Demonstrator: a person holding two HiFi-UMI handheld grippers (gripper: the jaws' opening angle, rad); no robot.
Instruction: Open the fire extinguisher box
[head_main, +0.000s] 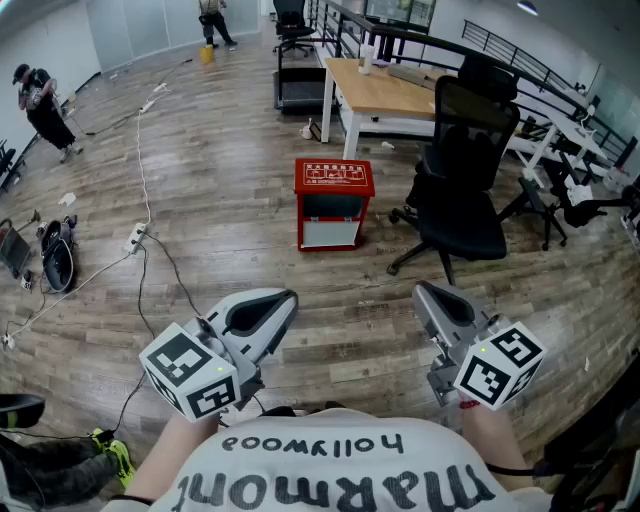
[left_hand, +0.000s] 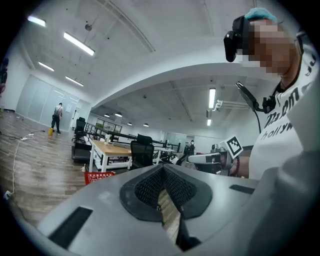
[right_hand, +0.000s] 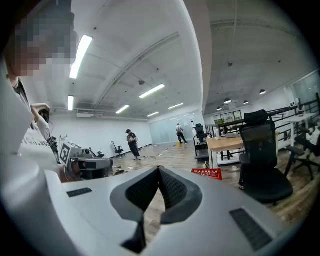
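Observation:
A red fire extinguisher box (head_main: 333, 203) with a white front panel and a printed red lid stands shut on the wooden floor, well ahead of me. Its lid also shows in the left gripper view (left_hand: 99, 177) and the right gripper view (right_hand: 207, 173). My left gripper (head_main: 291, 297) is held low at the left, shut and empty, with its tip (left_hand: 161, 166) closed. My right gripper (head_main: 419, 289) hangs at the right, shut with nothing in it, tip (right_hand: 159, 168) closed. Both are far short of the box.
A black office chair (head_main: 460, 180) stands just right of the box. Behind it is a wooden desk (head_main: 380, 92). White cables (head_main: 140, 150) run over the floor at left. People (head_main: 40, 100) stand far off at the back left.

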